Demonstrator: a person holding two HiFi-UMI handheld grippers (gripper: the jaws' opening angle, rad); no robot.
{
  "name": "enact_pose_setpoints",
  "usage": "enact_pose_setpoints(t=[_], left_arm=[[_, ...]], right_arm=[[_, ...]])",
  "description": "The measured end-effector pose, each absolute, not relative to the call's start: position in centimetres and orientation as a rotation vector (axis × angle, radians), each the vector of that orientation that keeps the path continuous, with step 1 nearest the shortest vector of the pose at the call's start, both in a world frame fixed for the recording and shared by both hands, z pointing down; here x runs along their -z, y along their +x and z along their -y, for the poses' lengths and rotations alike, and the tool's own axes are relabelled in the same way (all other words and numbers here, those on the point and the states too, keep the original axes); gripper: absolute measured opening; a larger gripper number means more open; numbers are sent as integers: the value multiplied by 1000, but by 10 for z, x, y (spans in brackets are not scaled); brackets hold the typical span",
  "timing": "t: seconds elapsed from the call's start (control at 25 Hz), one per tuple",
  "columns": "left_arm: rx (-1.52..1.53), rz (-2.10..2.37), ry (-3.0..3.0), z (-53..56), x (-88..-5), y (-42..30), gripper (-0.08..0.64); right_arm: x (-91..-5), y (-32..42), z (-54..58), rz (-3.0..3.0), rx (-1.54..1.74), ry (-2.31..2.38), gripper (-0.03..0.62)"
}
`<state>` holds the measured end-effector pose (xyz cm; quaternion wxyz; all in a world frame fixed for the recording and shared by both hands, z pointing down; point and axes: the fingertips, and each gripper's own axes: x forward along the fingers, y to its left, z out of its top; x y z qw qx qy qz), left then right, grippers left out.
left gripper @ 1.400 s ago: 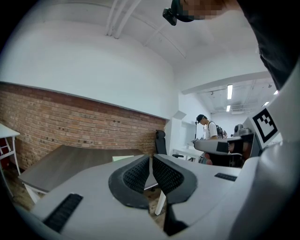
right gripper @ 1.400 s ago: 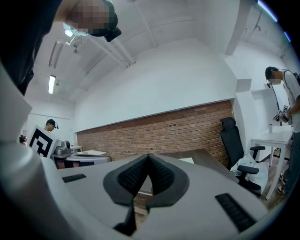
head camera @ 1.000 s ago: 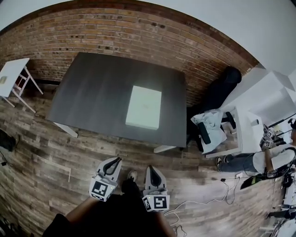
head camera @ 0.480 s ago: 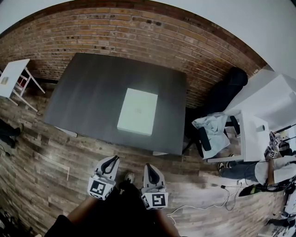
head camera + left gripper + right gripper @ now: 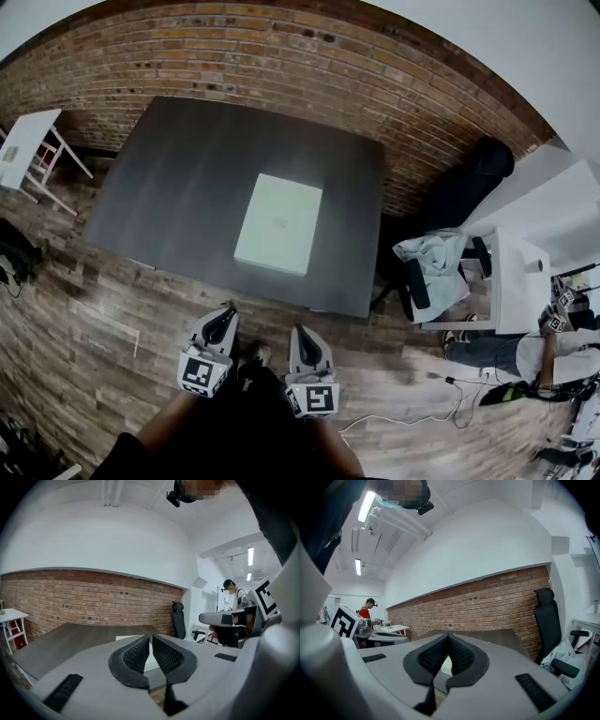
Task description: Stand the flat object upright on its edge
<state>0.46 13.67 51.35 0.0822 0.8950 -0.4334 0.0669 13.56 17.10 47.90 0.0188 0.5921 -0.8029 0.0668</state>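
A white box [image 5: 278,223] lies flat near the middle of a dark table [image 5: 169,178] as the left gripper [image 5: 223,321] and right gripper [image 5: 306,337], both clenched empty, hover over the floor [image 5: 84,309] just short of its edge

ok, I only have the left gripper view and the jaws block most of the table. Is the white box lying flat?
Observer: Yes. The head view shows the white box flat on the dark table, a little right of centre.
Operator: Grippers at it?
Observer: No. The left gripper and the right gripper are both short of the table's near edge, over the wood floor.
Operator: Right jaws?
Observer: Shut, nothing between them.
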Motion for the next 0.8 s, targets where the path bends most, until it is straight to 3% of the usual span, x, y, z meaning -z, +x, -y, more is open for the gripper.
enact_pose_setpoints(t=[0.8], left_arm=[[-330, 1218, 2706, -52, -578, 2, 46]], right_arm=[[-542, 140, -91, 2408, -272, 1851, 25]])
